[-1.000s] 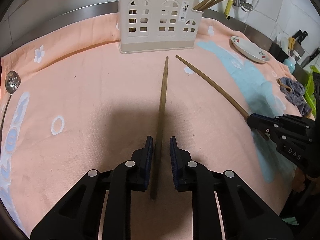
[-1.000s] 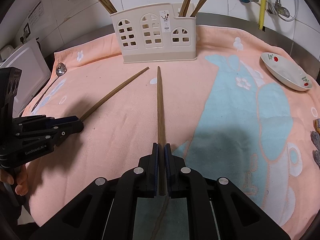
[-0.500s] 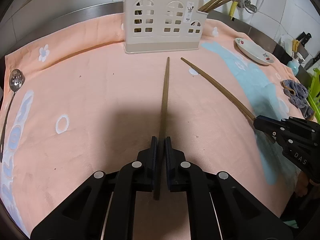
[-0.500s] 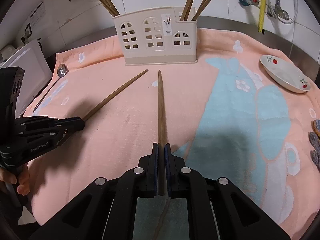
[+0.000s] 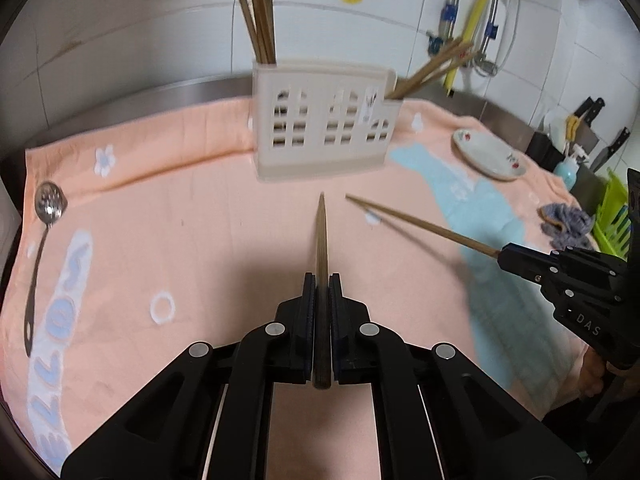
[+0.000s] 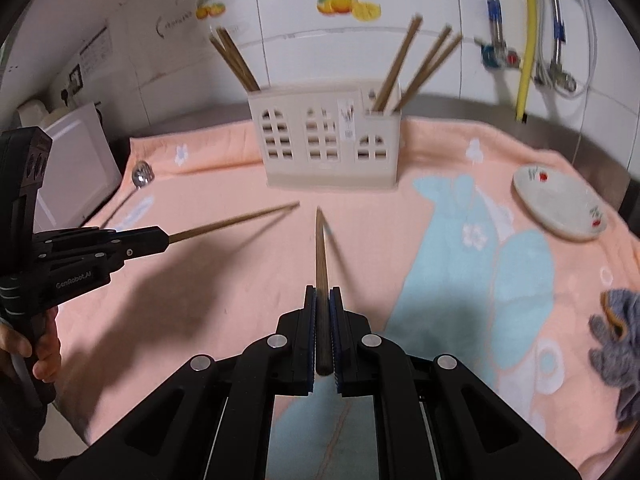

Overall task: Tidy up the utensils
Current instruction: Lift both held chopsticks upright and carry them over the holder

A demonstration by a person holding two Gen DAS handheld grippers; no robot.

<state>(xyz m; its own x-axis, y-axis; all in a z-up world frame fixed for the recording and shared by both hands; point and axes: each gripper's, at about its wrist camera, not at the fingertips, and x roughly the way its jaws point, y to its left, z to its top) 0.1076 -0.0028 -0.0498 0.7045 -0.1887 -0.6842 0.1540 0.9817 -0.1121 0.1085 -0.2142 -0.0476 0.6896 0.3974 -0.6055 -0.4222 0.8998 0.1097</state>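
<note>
My left gripper (image 5: 322, 280) is shut on a brown wooden chopstick (image 5: 321, 232) and holds it above the peach towel, its tip pointing at the cream utensil holder (image 5: 324, 136). My right gripper (image 6: 323, 292) is shut on a second chopstick (image 6: 320, 248), also lifted and aimed at the holder (image 6: 328, 140). Each gripper shows in the other's view: the right one (image 5: 504, 254) with its chopstick (image 5: 416, 222), the left one (image 6: 164, 238) with its chopstick (image 6: 236, 220). Several chopsticks stand in the holder's left and right compartments.
A slotted metal spoon (image 5: 44, 232) lies on the towel at the left. A white dish with red print (image 6: 560, 208) sits at the right. A grey cloth (image 6: 620, 344) lies near the right edge. Pipes and a yellow hose (image 6: 528, 40) hang on the tiled wall.
The left gripper closed on its chopstick. Both grippers then lifted their chopsticks off the towel and tilted up toward the holder.
</note>
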